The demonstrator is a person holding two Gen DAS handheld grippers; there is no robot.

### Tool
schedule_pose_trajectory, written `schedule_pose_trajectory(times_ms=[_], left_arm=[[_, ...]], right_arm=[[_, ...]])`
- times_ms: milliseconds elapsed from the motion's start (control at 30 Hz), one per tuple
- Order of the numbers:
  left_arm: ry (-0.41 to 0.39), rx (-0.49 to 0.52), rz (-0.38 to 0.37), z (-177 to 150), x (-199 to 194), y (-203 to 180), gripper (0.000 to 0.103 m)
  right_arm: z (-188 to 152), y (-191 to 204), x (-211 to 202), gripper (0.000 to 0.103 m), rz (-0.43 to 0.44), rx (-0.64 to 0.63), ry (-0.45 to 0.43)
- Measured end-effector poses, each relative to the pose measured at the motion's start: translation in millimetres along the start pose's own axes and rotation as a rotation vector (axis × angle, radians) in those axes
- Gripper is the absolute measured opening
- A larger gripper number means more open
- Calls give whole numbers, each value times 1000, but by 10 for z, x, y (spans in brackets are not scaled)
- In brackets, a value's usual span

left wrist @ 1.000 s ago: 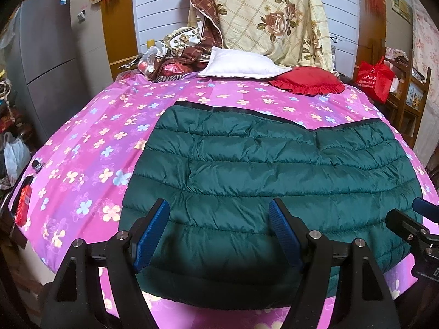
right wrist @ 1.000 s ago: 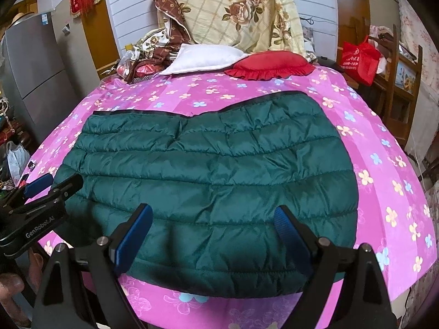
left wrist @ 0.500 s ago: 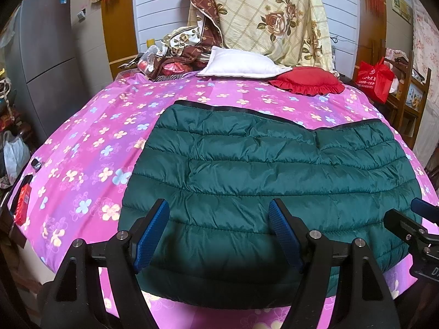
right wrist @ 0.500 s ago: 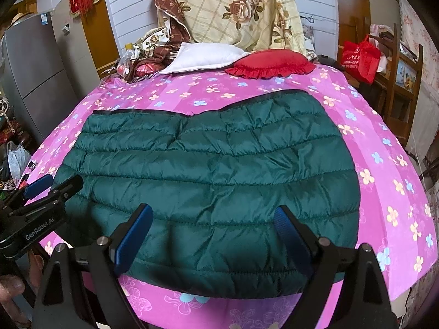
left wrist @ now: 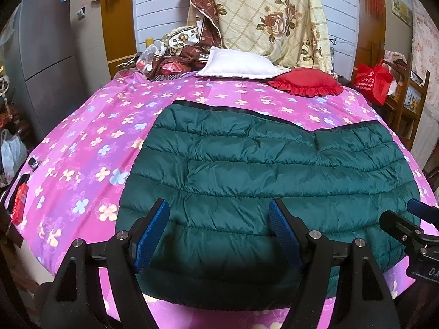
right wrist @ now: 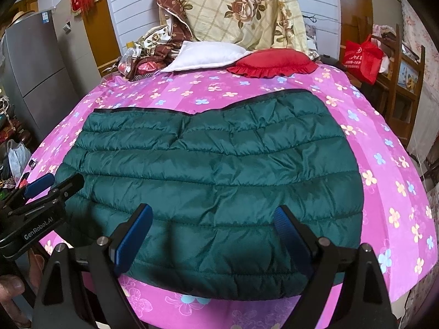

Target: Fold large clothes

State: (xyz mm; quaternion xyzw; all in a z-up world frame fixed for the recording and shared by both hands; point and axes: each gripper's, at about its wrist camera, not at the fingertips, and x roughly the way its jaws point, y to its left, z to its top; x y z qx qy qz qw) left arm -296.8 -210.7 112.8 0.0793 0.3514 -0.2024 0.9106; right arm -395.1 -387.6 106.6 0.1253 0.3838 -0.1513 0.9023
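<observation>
A dark green quilted down jacket (left wrist: 263, 181) lies folded into a broad rectangle on a bed covered by a pink sheet with small flowers (left wrist: 90, 153). Its black-trimmed edge runs along the far side, and its rounded near edge reaches almost to the near edge of the mattress. In the right wrist view the same jacket (right wrist: 219, 181) fills the middle of the bed, with bare sheet (right wrist: 389, 170) showing to its right.

The left gripper (left wrist: 219, 235) hovers over the near left part of the jacket with its blue-padded fingers (left wrist: 152, 231) spread wide; nothing sits between them and they grasp nothing. The right gripper (right wrist: 216, 235) hangs over the near right part of the jacket, its blue fingers (right wrist: 134, 235) likewise released and well apart, holding nothing. Each tool shows at the edge of the other's view: the right gripper's tip at the right edge (left wrist: 411, 230), the left one at the left edge (right wrist: 41, 200). Part of a person's hand (right wrist: 11, 288) shows at the near left corner of the right wrist view.

At the far end of the bed lie a white pillow (left wrist: 238, 64) and, just to its right, a red ruffled cushion (left wrist: 307, 83). Behind them a cream blanket with roses (left wrist: 274, 19) is piled against the wall. A grey refrigerator (left wrist: 41, 63) stands to the far left, and a red bag (left wrist: 373, 82) rests on wooden furniture to the far right.
</observation>
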Motion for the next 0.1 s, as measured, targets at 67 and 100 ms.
schedule_pose_trajectory(times_ms=[67,100], left_arm=[[2,-3,-8,8,6,5,49],[4,-4,-11,14,10,12,50]], right_arm=[[3,-2,5,93,0,0,2],[6,-2,12,93,1,1,4]])
